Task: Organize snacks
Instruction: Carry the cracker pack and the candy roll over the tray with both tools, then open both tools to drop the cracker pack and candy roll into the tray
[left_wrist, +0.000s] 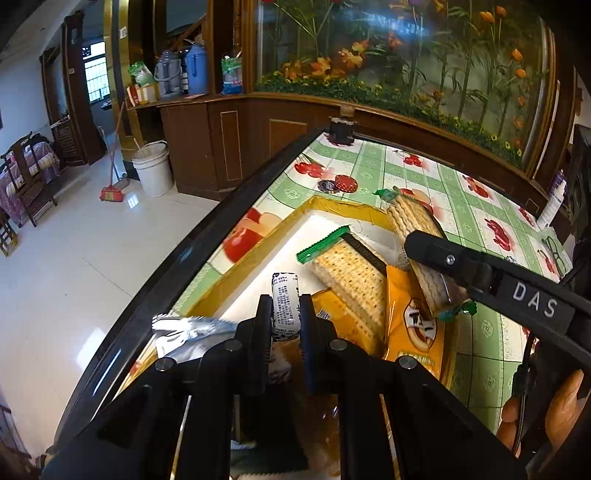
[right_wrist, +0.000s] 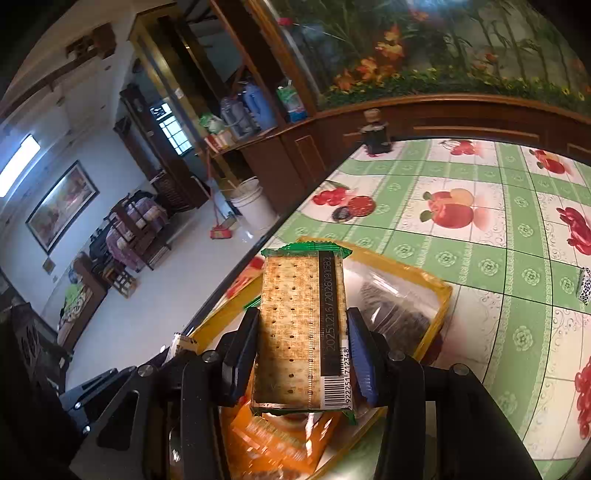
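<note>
Two packets are in your grip at once, and that is the main hazard: your left gripper (left_wrist: 284, 314) is clamped on a small white roll packet (left_wrist: 285, 295) held by only a thin section, so a quick tilt could let it slip; your right gripper (right_wrist: 301, 354) is closed on a cracker packet (right_wrist: 301, 328), pinched across its width, and squeezing harder would likely crack the biscuits inside. Both hang over the yellow-rimmed tray (left_wrist: 332, 206), which already holds another cracker packet (left_wrist: 347, 273) and an orange bag (left_wrist: 413, 325), so a careless drop may land on them or slide off. In the left view, the right tool comes in from 3 o'clock, close to your left jaws; they could collide. At 9 o'clock the table edge (left_wrist: 207, 236) runs just beside the tray, with floor beyond. Open tablecloth (right_wrist: 480, 236) lies from 12 to 3 o'clock.
</note>
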